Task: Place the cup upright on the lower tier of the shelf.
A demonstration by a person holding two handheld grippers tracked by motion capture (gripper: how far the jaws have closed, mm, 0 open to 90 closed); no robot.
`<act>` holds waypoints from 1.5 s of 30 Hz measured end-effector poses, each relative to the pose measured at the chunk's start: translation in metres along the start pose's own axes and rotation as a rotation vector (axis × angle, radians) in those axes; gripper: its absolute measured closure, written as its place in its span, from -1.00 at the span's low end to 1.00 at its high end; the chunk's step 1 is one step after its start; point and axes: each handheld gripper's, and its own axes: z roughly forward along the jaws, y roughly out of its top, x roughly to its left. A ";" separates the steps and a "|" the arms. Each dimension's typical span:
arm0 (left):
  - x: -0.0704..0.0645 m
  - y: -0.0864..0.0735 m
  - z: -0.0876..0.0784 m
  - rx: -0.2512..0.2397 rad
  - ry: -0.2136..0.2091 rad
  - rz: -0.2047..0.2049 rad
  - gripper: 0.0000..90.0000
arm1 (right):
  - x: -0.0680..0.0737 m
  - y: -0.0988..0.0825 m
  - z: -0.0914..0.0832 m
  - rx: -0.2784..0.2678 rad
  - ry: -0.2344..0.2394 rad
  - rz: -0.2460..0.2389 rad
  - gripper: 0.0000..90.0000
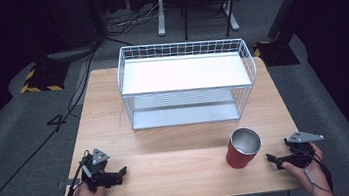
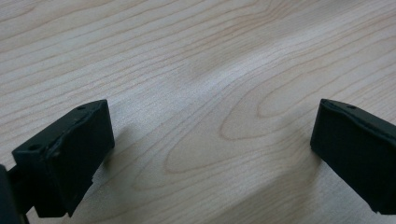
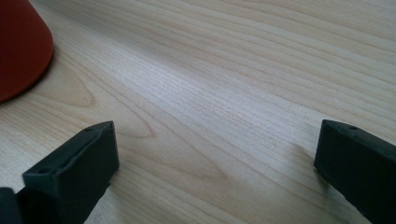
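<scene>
A red cup [image 1: 242, 148] with a shiny metal inside stands upright on the wooden table [image 1: 178, 148], front right of centre. My right gripper [image 1: 272, 159] rests low on the table just right of the cup, pointing toward it, jaws wide apart and empty. In the right gripper view the cup's red wall [image 3: 21, 46] sits at the upper left, beyond the left jaw, and bare wood lies across the right gripper [image 3: 217, 154]. My left gripper [image 1: 122, 171] lies near the front left edge, open; bare wood lies across the left gripper [image 2: 212, 135] too.
A white wire basket shelf [image 1: 186, 81] with two levels stands at the back middle of the table. Cables run across the grey floor to the left. A chair and desk legs [image 1: 196, 4] stand behind the table.
</scene>
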 end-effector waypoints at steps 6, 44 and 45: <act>0.000 0.000 0.000 0.000 -0.001 0.001 -1.00 | 0.001 0.000 0.000 0.000 -0.004 0.007 -1.00; 0.003 0.002 0.002 -0.004 0.002 -0.003 -1.00 | 0.036 0.001 -0.054 -0.274 0.051 0.018 -1.00; 0.002 0.002 0.002 -0.003 0.000 -0.005 -1.00 | 0.036 0.001 -0.054 -0.274 0.051 0.018 -1.00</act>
